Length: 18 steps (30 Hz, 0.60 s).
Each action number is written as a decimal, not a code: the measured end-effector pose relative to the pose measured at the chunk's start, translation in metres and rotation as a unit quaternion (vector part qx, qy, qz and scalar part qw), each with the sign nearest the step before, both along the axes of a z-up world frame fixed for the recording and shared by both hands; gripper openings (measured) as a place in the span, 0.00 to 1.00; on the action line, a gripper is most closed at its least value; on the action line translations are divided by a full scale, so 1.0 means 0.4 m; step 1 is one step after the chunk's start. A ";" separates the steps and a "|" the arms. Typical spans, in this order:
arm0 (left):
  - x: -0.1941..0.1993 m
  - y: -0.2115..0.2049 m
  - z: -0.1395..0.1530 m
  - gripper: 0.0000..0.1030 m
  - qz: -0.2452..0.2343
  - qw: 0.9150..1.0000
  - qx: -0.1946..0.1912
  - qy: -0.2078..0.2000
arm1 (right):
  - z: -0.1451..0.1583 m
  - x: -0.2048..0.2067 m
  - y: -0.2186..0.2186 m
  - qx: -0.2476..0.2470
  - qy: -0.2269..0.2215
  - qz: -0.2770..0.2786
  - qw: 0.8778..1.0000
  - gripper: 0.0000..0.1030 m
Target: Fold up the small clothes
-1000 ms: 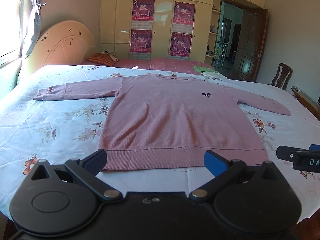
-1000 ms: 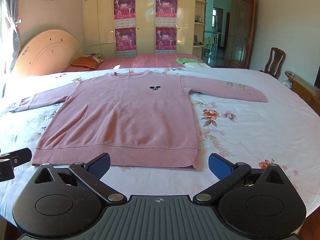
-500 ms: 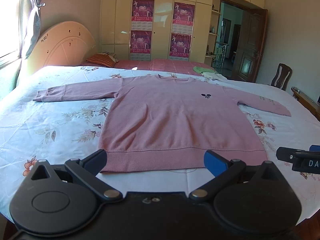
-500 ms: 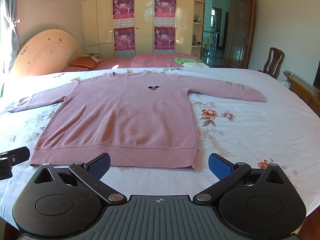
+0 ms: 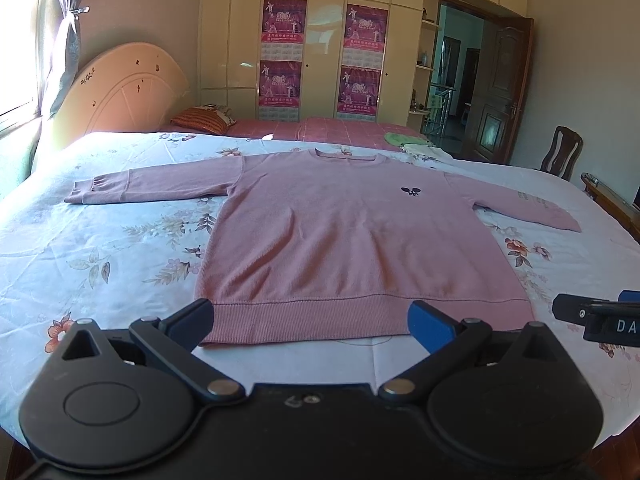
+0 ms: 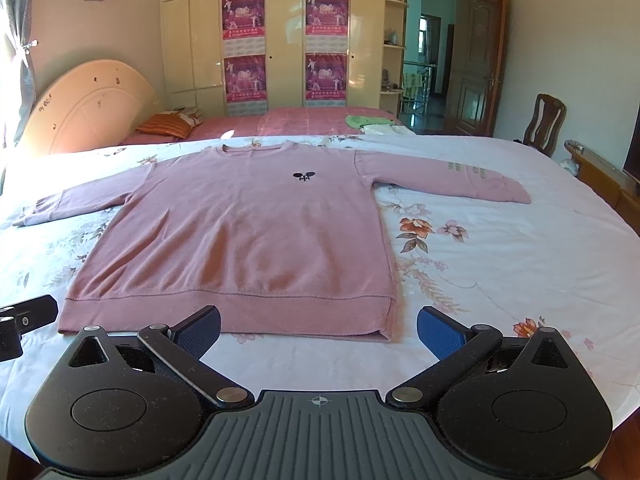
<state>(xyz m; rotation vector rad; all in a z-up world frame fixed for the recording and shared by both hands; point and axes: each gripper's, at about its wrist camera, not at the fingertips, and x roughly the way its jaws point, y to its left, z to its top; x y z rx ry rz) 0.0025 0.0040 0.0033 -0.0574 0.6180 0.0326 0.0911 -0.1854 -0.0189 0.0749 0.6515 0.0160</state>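
A pink long-sleeved sweater [image 5: 352,236] lies flat and face up on the floral bedsheet [image 5: 100,248], sleeves spread to both sides, hem toward me. It also shows in the right wrist view [image 6: 248,236]. My left gripper [image 5: 316,318] is open and empty, just short of the hem's left part. My right gripper [image 6: 318,326] is open and empty, just short of the hem's right corner. Each gripper's tip shows at the edge of the other's view: the right one [image 5: 600,316] and the left one [image 6: 24,318].
A second bed with a red cover [image 5: 320,132], an orange pillow [image 5: 204,120] and a green cloth [image 5: 400,138] stands behind. A wardrobe with posters [image 5: 320,52] lines the back wall. A wooden chair [image 5: 564,156] and an open door [image 5: 500,92] are at the right.
Both grippers have edged slightly; the sweater sits a touch lower and nearer in both views. Nothing was grasped and the sweater has not moved.
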 end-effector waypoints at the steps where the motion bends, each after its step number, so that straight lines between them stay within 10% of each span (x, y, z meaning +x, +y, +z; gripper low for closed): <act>1: -0.001 0.000 0.000 1.00 0.000 1.000 0.001 0.000 | 0.000 0.000 0.001 -0.001 -0.001 0.000 1.000 1.00; 18: 0.020 0.016 -0.003 1.00 -0.005 1.000 -0.005 0.010 | -0.003 0.010 0.001 -0.005 0.003 -0.007 1.000 1.00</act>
